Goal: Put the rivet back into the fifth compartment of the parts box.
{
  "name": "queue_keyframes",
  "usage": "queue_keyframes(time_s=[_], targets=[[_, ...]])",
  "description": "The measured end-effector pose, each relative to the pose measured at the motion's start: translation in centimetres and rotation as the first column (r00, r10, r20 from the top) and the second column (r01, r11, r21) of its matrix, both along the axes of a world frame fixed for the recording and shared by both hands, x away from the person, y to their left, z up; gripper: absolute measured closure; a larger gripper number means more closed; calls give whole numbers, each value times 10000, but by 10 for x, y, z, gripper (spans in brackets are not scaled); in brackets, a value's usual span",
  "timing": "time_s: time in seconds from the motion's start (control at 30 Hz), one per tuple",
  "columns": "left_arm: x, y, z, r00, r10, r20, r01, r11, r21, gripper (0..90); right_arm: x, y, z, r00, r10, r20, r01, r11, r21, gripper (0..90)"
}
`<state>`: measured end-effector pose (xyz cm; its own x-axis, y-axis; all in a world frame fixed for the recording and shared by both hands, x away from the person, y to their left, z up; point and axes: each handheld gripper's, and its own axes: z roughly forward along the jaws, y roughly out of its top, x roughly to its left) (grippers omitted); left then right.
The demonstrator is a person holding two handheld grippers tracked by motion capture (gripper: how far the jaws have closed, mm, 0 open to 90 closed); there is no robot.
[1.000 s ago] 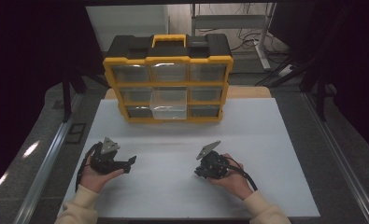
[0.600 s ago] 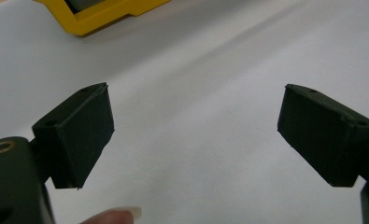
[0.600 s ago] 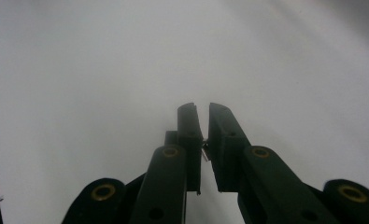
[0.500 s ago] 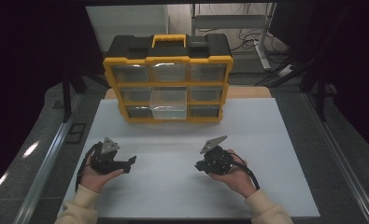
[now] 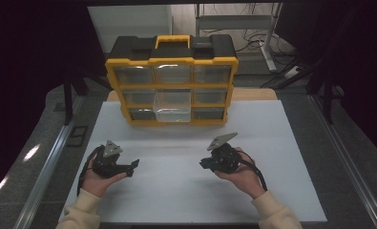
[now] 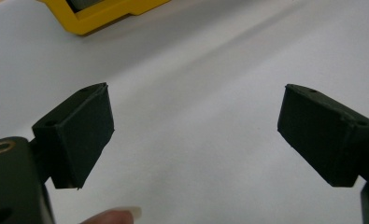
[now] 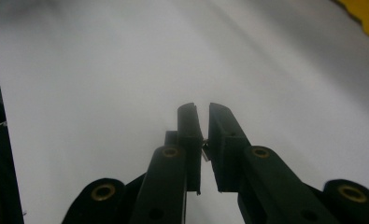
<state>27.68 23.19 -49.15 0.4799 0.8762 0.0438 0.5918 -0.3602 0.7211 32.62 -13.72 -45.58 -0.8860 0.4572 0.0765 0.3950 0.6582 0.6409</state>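
Note:
My left gripper (image 5: 130, 166) rests low over the white table (image 5: 186, 191) at the left, jaws pointing right. In the left gripper view it (image 6: 194, 130) stands wide open over bare table with nothing between its pads (image 6: 79, 133). My right gripper (image 5: 205, 163) is held in the hand a little above the table at the right, pointing left. Seen in the right gripper view, it (image 7: 204, 116) has its jaws almost together, and a tiny silvery part (image 7: 204, 151) is pinched between them.
A yellow and black organizer box (image 5: 172, 62) with clear drawers stands at the back of the table; one middle drawer (image 5: 172, 107) is pulled out. Its yellow corner (image 6: 102, 14) reaches into the left gripper view. Dark floor and metal rails flank the table.
The right hand has lifted its gripper a little off the table, jaws unchanged. The left hand and gripper have stayed put.

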Motion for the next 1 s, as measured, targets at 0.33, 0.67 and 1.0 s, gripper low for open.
queue_keyframes(time_s=[0.33,0.67,1.0], targets=[[0,-1,0,10000,4,-13,-4,10000,9,112,6,-2,18,9996,-36,293,25,9993,365,835],[1,-1,-1,10000,0,4,0,10000,18,112,13,1,36,9987,-57,501,27,9982,603,836],[1,-1,-1,10000,-14,-1,14,10000,33,112,19,7,54,9977,-26,680,-20,9977,679,836]])
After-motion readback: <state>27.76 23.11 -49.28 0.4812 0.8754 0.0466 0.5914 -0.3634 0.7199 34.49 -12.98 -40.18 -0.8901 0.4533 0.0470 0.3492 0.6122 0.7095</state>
